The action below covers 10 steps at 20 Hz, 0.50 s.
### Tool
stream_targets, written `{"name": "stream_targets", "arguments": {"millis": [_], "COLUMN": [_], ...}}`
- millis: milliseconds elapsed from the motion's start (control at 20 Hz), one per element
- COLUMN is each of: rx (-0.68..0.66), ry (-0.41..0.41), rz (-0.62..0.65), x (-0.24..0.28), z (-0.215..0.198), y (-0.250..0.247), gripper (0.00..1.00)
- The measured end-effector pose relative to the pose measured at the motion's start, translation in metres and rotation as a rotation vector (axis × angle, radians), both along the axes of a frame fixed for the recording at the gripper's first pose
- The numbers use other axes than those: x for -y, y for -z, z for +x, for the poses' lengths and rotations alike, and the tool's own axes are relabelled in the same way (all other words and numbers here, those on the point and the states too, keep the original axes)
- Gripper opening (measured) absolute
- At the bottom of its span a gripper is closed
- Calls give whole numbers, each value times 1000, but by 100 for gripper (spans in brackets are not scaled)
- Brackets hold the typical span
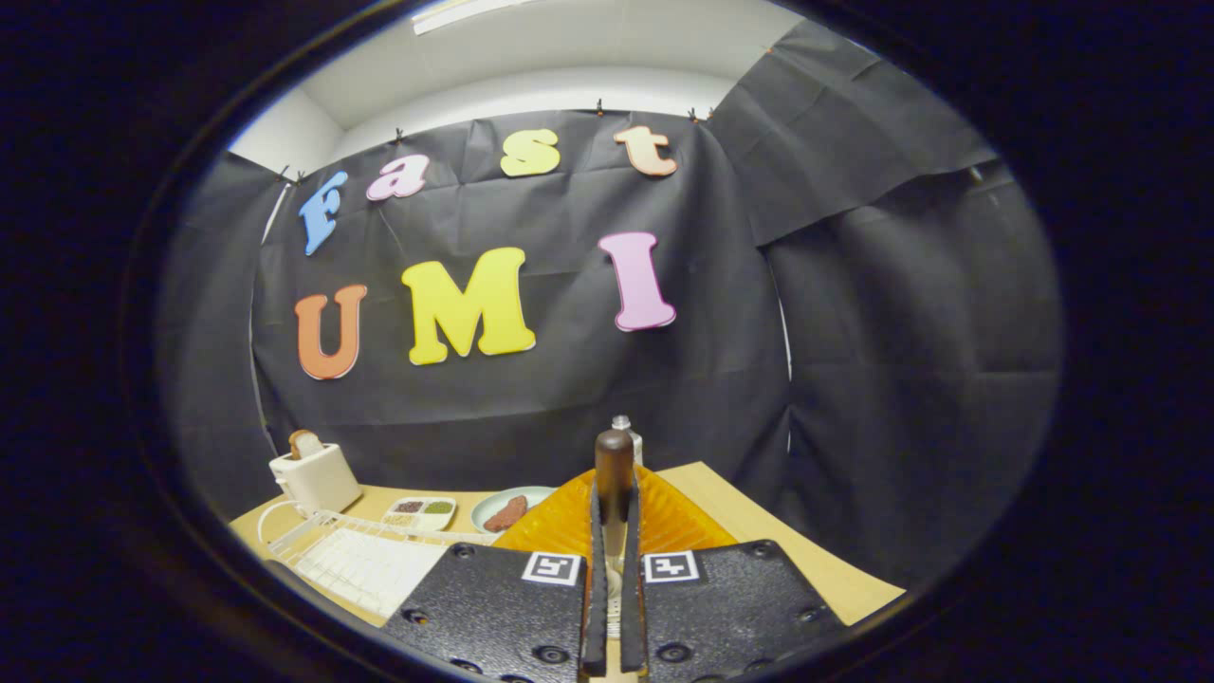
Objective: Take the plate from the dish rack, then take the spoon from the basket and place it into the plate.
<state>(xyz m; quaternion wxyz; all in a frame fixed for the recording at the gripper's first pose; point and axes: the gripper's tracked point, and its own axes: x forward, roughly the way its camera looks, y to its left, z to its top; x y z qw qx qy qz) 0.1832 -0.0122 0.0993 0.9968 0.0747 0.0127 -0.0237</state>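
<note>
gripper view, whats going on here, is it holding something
The hand-held gripper has its two fingers closed on the brown handle of a spoon, which stands up between them. Just beyond the fingers lies the orange plate on the wooden table, with the white dish rack beside it. Farther back sit a toaster and a small dish of food.

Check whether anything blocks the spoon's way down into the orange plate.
Nothing visible does. The gripper is shut on the spoon, whose brown handle stands up between the fingers. The orange plate lies directly beneath and ahead of them, its ribbed surface bare where it shows.
</note>
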Motion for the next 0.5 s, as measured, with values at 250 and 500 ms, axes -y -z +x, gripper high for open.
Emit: {"name": "stream_targets", "arguments": {"millis": [250, 500], "rx": [58, 2], "ry": [-56, -153], "rz": [-1, -18], "x": [-47, -114], "z": [-70, -116], "y": [-23, 8], "gripper": [11, 11]}}
